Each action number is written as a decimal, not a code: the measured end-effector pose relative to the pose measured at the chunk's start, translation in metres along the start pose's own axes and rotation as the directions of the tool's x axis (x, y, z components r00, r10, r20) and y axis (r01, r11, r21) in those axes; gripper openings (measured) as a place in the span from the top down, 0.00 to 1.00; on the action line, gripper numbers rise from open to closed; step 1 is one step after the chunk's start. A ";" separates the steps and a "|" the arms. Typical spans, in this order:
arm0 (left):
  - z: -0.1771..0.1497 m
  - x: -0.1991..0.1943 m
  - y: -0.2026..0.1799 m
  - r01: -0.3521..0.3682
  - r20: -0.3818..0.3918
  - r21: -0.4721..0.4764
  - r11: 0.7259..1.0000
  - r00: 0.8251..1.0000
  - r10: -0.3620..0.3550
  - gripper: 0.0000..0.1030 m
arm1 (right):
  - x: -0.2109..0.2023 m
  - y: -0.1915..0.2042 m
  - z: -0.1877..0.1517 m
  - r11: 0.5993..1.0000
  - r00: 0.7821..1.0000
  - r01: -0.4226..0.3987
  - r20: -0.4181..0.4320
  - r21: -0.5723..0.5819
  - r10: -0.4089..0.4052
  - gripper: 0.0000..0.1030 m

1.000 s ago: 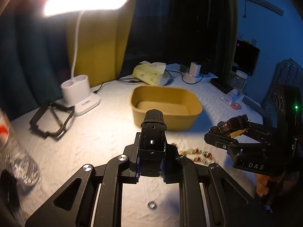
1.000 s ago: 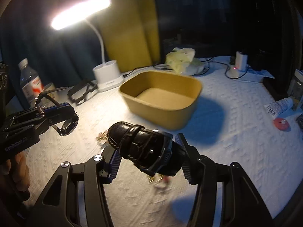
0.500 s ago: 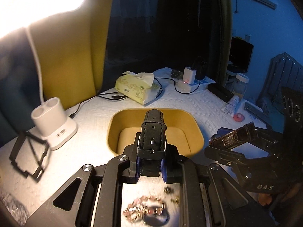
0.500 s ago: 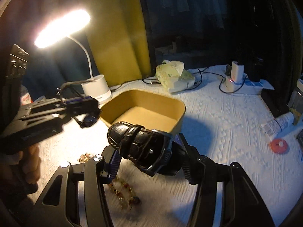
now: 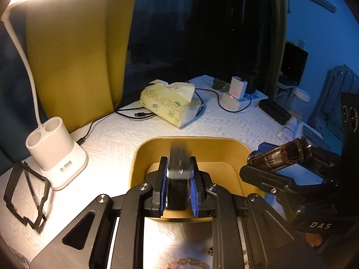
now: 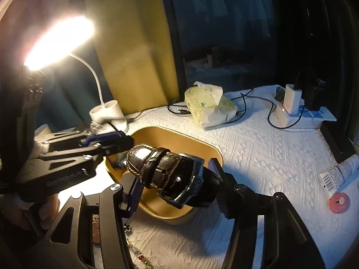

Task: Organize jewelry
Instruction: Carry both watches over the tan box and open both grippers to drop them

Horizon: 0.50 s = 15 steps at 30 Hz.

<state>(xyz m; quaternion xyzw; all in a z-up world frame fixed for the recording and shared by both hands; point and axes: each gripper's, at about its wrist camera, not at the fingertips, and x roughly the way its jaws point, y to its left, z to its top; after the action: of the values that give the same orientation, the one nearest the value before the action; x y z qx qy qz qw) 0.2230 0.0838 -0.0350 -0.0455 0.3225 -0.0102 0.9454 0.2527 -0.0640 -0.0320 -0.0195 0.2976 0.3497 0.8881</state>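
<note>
My left gripper (image 5: 178, 163) hangs over the near part of the mustard tray (image 5: 235, 154), and its jaws are opening. The black watch (image 5: 178, 154) between the blue pads is motion-blurred and looks loose, slipping down. My right gripper (image 6: 174, 174) is shut on a dark brown leather-strap watch (image 6: 166, 172), held above the near rim of the tray (image 6: 202, 148). In the right wrist view the left gripper (image 6: 125, 143) reaches in from the left over the tray. From the left wrist, the right gripper (image 5: 258, 165) and its brown watch (image 5: 285, 154) show at the tray's right edge.
A white lamp base (image 5: 56, 150) and black glasses (image 5: 27, 192) lie left of the tray. A tissue pack (image 5: 170, 103), cables and a power strip (image 5: 237, 94) sit behind it. Beaded jewelry (image 6: 139, 253) lies on the cloth below the grippers. A red disc (image 6: 338, 202) lies far right.
Both grippers moved forward to the tray. The black watch stood sharp and upright in the left jaws; now the jaws are wider and it is blurred and lower. The right grip is unchanged.
</note>
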 end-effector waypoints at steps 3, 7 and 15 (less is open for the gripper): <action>0.000 0.000 0.007 -0.024 -0.001 -0.023 0.999 1.000 0.024 0.72 | 0.006 -0.002 -0.001 1.000 1.000 -0.012 -0.015 0.011 0.012 0.42; 0.000 -0.007 0.017 -0.039 0.005 -0.050 0.998 0.999 0.039 0.67 | 0.005 0.001 0.000 1.000 1.000 -0.001 -0.008 0.001 0.001 0.32; -0.008 -0.034 0.028 -0.038 0.022 -0.091 0.995 0.999 0.040 0.45 | -0.009 0.002 0.001 1.000 1.000 0.006 0.004 0.021 -0.006 0.24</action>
<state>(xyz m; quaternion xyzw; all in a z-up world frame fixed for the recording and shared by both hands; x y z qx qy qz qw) 0.1907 0.1130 -0.0235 -0.0822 0.3121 0.0235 0.9462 0.2465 -0.0674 -0.0263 -0.0104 0.2996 0.3438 0.8899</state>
